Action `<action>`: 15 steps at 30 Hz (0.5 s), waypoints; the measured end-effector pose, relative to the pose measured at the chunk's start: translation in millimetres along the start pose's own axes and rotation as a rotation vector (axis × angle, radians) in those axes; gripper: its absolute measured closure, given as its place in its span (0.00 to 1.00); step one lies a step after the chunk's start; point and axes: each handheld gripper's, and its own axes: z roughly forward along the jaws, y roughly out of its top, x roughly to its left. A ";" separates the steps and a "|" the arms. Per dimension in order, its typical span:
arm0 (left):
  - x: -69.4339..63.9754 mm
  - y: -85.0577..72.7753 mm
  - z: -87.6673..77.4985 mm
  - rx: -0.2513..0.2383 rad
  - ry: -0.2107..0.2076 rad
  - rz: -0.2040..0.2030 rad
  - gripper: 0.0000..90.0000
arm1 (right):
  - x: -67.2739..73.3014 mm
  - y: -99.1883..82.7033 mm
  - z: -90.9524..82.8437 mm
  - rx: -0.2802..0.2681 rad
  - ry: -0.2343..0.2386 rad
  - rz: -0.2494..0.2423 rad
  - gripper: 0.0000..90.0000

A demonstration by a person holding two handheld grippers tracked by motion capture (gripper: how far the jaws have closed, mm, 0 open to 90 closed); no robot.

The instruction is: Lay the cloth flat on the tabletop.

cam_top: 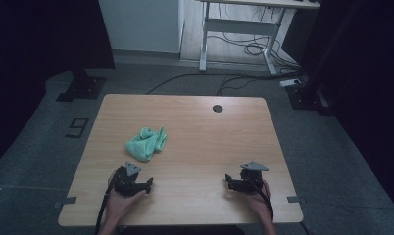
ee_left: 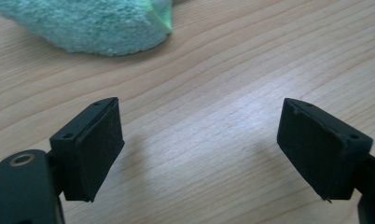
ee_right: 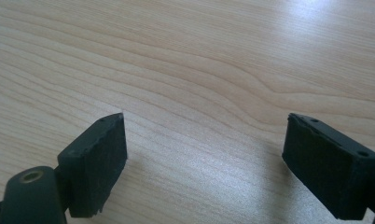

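Green cloth [cam_top: 146,143] near left gripper [cam_top: 145,185]

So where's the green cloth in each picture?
High view: the cloth lies crumpled on the table's left half, just ahead of the left tongs.
Left gripper view: the cloth is at the top left, beyond the open jaws.
Right gripper view: bare wood lies ahead of the right tongs; the cloth is not in it.
Shared landmark: the light wood-grain tabletop.
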 end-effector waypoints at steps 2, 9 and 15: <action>0.5 -0.5 -0.5 0.003 -0.004 -0.006 0.16 | 0.2 0.0 0.0 0.000 -0.001 -0.003 0.16; 0.6 -0.7 -6.8 -0.015 -0.012 -0.019 0.18 | 3.9 -1.0 -1.5 -0.006 -0.006 -0.021 0.17; 1.2 -2.5 -11.5 -0.030 -0.015 -0.029 0.20 | 4.6 -1.4 -2.0 -0.011 -0.012 -0.032 0.18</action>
